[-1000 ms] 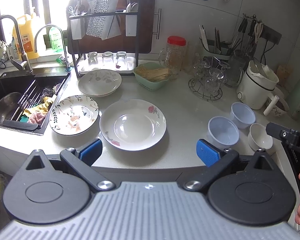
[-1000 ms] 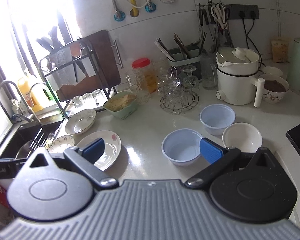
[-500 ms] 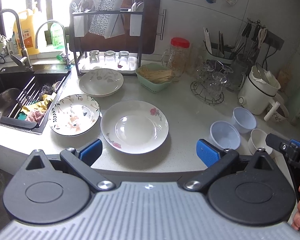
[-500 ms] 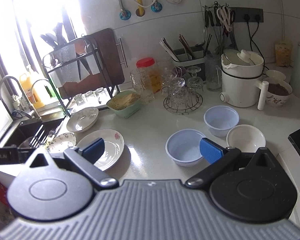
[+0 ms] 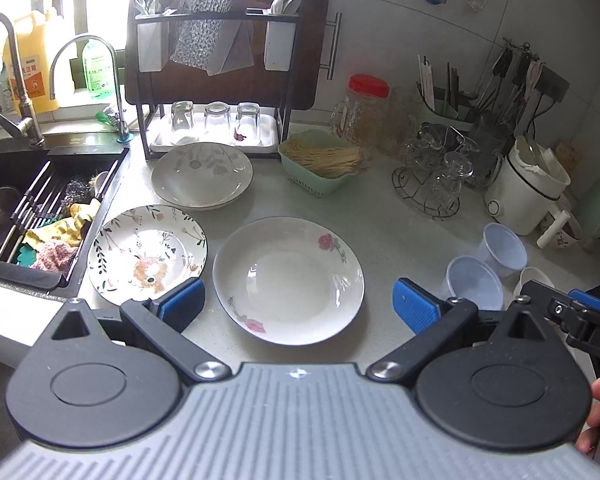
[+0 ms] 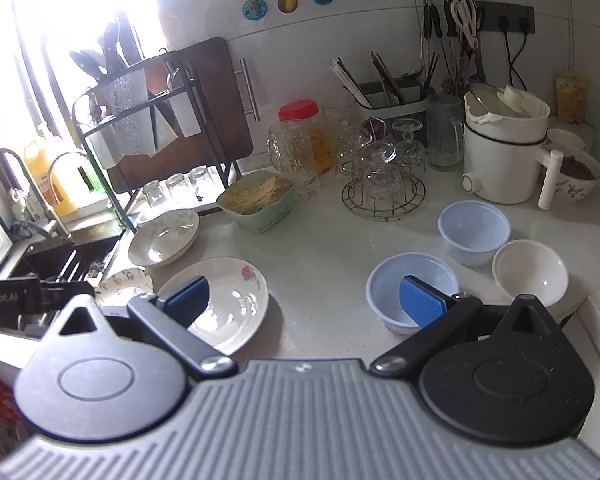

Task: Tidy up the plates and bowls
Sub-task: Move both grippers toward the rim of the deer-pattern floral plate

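Three round glazed plates lie on the pale speckled table: a rose-printed plate nearest, a leaf-and-animal patterned plate just beside it toward the sink, and a grey-flowered deep plate behind, seemingly stacked on another. To the right, three small bowls sit close together: two translucent bluish plastic bowls and a glossy white bowl. Left tongs spread wide and empty, ribbed blue pads either side of the rose plate's near rim, not touching it. Right tongs likewise released and empty, one pad in front of the rose plate, the other in front of the nearer blue bowl. Behind: a green slotted basket, upturned clear glasses on a wire rack
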Tool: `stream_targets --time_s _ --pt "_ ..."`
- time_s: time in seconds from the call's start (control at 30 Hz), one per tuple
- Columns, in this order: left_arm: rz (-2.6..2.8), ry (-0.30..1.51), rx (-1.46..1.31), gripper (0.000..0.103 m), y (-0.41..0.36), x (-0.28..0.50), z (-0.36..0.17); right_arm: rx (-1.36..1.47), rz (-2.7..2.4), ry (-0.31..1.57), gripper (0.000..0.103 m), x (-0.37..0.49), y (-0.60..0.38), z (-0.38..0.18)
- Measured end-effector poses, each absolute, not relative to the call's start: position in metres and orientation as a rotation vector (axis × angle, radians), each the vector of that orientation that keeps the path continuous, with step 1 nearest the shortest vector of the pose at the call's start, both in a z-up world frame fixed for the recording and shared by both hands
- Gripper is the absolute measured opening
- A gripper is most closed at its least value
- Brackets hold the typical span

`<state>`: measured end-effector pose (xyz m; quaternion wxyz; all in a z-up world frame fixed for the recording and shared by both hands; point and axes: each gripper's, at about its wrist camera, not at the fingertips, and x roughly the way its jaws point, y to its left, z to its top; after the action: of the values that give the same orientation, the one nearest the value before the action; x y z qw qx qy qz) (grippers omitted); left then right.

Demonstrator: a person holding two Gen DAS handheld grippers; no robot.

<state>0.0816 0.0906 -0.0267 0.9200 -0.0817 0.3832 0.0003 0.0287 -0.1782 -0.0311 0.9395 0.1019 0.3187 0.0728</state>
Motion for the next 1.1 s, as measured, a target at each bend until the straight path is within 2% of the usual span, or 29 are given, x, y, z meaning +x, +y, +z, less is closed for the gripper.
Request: stream_targets --time_s 0.27,1.1 --pt "-0.032 0.832 -0.1 0.102 0.135 0.127 -0.027 0.297 0.102 0.684 0.103 0.054 -0.136 -0.037" --pt "-0.074 0.885 -0.114 0.102 0.26 0.187 -0.07 0.223 0.211 0.8 0.098 0.103 -0.004 -0.063"
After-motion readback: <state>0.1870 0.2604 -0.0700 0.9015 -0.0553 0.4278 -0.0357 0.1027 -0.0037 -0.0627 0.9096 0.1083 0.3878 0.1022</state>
